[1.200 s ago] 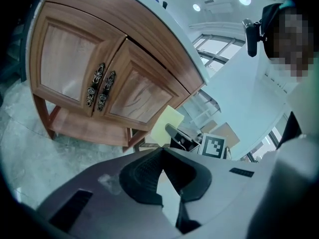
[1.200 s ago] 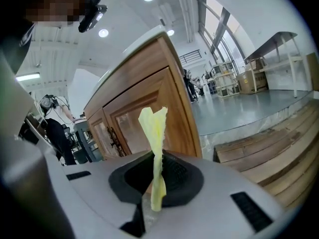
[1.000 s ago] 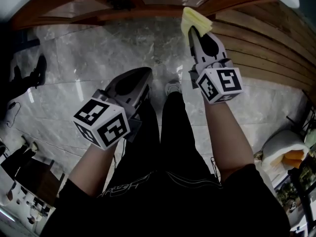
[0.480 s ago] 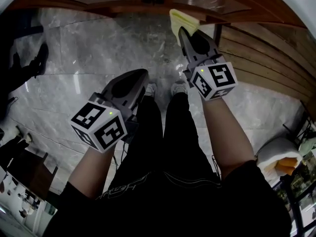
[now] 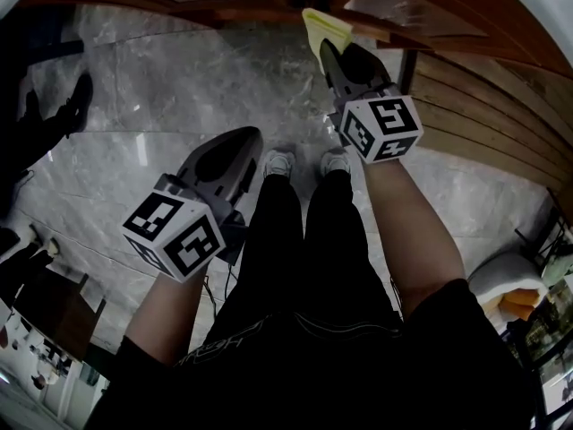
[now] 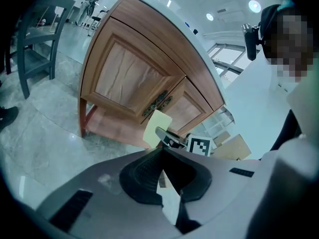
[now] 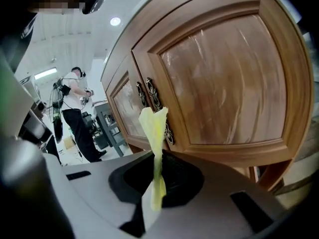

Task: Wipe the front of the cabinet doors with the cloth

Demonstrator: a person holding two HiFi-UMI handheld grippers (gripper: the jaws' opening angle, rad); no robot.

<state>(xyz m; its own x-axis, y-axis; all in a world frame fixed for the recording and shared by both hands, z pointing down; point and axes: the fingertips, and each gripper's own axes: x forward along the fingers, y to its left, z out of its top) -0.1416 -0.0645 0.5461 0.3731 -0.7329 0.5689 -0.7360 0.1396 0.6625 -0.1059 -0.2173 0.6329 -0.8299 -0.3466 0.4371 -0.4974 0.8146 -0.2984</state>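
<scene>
My right gripper (image 5: 329,50) is shut on a yellow cloth (image 5: 322,27), which sticks up from between its jaws (image 7: 155,133). The cloth hangs just in front of the wooden cabinet's right door (image 7: 229,73), near the ornate dark handles (image 7: 152,94) at the middle seam; contact cannot be told. The left door (image 7: 124,108) lies beyond the handles. My left gripper (image 5: 237,146) is shut with nothing in it, held low over the floor, away from the cabinet (image 6: 134,78). In the left gripper view the cloth (image 6: 157,126) and the right gripper's marker cube (image 6: 201,145) show ahead.
Grey marble floor (image 5: 161,88) stretches below the cabinet. The person's legs and shoes (image 5: 279,163) stand close to the cabinet base. A slatted wooden wall (image 5: 483,106) runs to the right. Another person (image 7: 75,113) stands far off; a dark chair (image 6: 35,44) is left of the cabinet.
The right gripper with the cloth has shifted left and slightly up along the cabinet front. The left gripper drifted a little left and down.
</scene>
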